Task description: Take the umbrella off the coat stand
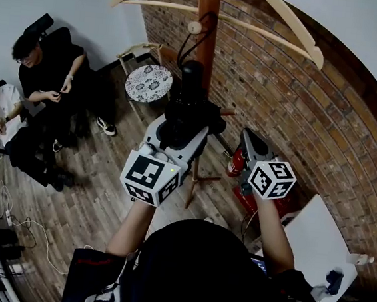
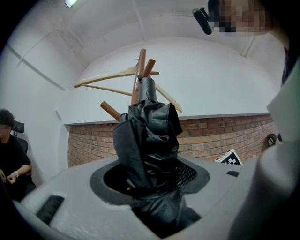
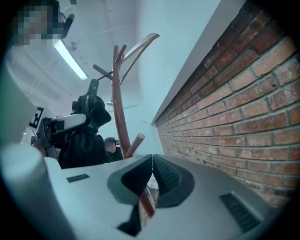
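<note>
A folded black umbrella stands upright in my left gripper, whose jaws are shut on its bunched fabric. In the left gripper view the umbrella fills the jaws of the left gripper, its black end cap in front of the wooden coat stand. The coat stand rises just behind the umbrella, pale curved arms spreading from its pole. My right gripper is held to the right of the stand. In its own view the right gripper is shut and holds nothing; beyond it are the stand's pole and the umbrella.
A brick wall curves behind and to the right of the stand. Two people sit at the left. A round patterned stool stands beyond the coat stand, a red fire extinguisher at its foot, a white table at the right.
</note>
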Motion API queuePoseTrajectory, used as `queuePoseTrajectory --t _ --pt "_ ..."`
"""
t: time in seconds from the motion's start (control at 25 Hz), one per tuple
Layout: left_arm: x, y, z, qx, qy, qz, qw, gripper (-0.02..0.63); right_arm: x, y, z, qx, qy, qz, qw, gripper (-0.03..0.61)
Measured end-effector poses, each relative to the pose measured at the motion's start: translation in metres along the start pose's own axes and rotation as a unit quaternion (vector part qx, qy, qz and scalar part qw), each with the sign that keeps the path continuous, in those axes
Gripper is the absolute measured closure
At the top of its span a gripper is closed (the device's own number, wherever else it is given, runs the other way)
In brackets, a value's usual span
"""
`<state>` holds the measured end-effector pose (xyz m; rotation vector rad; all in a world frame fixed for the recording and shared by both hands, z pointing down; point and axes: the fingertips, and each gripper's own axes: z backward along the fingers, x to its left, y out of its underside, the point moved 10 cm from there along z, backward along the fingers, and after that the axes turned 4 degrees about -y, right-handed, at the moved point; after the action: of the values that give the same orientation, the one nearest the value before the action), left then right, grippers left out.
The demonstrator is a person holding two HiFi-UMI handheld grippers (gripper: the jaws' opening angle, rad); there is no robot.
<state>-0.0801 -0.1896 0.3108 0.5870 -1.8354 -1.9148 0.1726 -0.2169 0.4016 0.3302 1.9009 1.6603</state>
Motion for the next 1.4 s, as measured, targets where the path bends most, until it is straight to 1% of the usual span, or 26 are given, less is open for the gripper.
queuePoseTrajectory --t 0.28,0.68,1.4 --pt "0.002 -0.002 0.006 -0.008 -0.003 0.002 1.0 0.35 0.005 0.002 -0.002 0.002 -0.004 -0.001 1.0 0.549" --pt "0.014 -0.01 0.019 -0.019 -0.019 0.004 0.9996 0.35 0.018 0.0 -0.015 0.003 -0.023 0.001 1.0 0.549" --pt "0.016 -0.033 0.034 -0.051 0.0 -0.003 0.9987 0.35 0.036 -0.001 -0.02 -0.001 -0.026 0.003 1.0 0.549"
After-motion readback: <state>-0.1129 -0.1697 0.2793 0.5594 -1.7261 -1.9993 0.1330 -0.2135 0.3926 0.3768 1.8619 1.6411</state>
